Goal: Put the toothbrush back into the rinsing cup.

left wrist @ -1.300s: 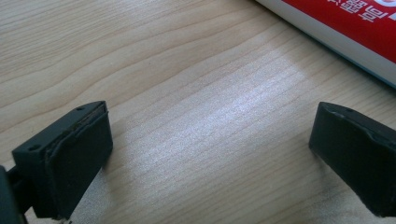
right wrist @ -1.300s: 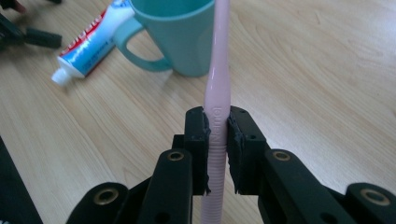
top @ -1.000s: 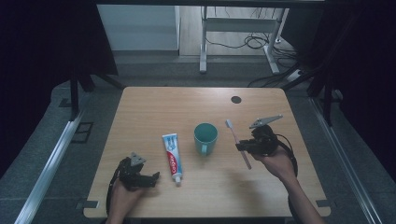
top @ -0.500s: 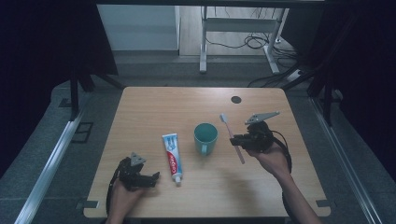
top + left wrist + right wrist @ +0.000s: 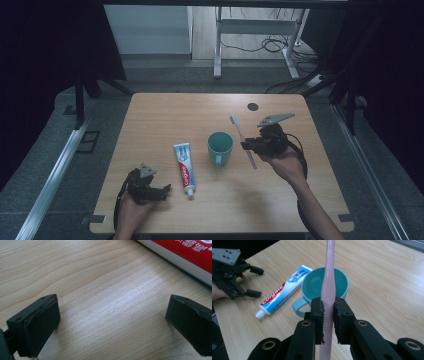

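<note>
At the near left corner of the wooden table (image 5: 165, 107), the left gripper (image 5: 161, 192) rests low over the tabletop in the person's left hand (image 5: 131, 210). In the left gripper view its two black jaws stand wide apart with nothing between them; bare wood shows in the gap, and the edge of the toothpaste tube (image 5: 183, 257) crosses the upper right corner of that view.

Just to the right of the left gripper in the high view, the toothpaste tube (image 5: 184, 162) lies flat on the table, its white cap end toward the near edge. It is apart from the gripper and untouched.

Near the middle of the table stands the teal mug (image 5: 220, 147), upright, with its handle toward the near side. The right gripper view shows its interior with nothing visible inside.

To the right of the mug, the right gripper (image 5: 248, 146) is carried in the person's right hand (image 5: 282, 162), above the tabletop. Its jaws are clamped on the handle of the pink toothbrush (image 5: 242, 140). In the right gripper view the toothbrush (image 5: 328, 290) runs straight up between the two pads, gripped at its ribbed section, and passes in front of the mug (image 5: 312, 293). In the high view the bristle end points toward the far side of the table.

A small dark disc (image 5: 253, 106) sits in the tabletop toward the far right.
</note>
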The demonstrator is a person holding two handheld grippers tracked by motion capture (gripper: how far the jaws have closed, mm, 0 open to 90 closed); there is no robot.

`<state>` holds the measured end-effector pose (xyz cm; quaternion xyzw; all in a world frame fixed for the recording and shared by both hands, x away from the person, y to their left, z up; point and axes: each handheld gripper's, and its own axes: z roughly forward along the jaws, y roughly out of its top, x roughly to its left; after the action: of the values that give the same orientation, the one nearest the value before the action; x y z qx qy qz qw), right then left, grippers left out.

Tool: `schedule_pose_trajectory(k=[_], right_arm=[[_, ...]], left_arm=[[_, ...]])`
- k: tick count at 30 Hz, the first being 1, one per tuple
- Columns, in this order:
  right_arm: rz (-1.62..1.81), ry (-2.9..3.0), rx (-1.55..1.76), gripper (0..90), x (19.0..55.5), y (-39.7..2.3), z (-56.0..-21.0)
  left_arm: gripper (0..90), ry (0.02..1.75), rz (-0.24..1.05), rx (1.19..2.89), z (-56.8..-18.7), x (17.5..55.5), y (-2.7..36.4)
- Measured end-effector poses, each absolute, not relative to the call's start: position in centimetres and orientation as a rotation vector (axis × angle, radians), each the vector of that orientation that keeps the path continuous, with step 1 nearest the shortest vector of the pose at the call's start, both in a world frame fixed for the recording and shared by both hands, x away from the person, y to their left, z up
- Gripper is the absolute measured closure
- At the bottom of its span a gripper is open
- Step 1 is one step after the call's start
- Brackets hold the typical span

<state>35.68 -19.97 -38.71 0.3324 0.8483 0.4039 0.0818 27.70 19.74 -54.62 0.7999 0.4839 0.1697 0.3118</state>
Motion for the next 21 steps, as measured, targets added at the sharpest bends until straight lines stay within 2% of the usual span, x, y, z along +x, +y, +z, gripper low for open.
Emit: schedule_pose_trajectory(k=[21], right_arm=[[1.280, 2.471, 0.960, 78.3, 37.8, -17.4, -37.5]], left_arm=[[0.0, 1.278, 0.448, 2.110, -54.6, 27.7, 19.7]])
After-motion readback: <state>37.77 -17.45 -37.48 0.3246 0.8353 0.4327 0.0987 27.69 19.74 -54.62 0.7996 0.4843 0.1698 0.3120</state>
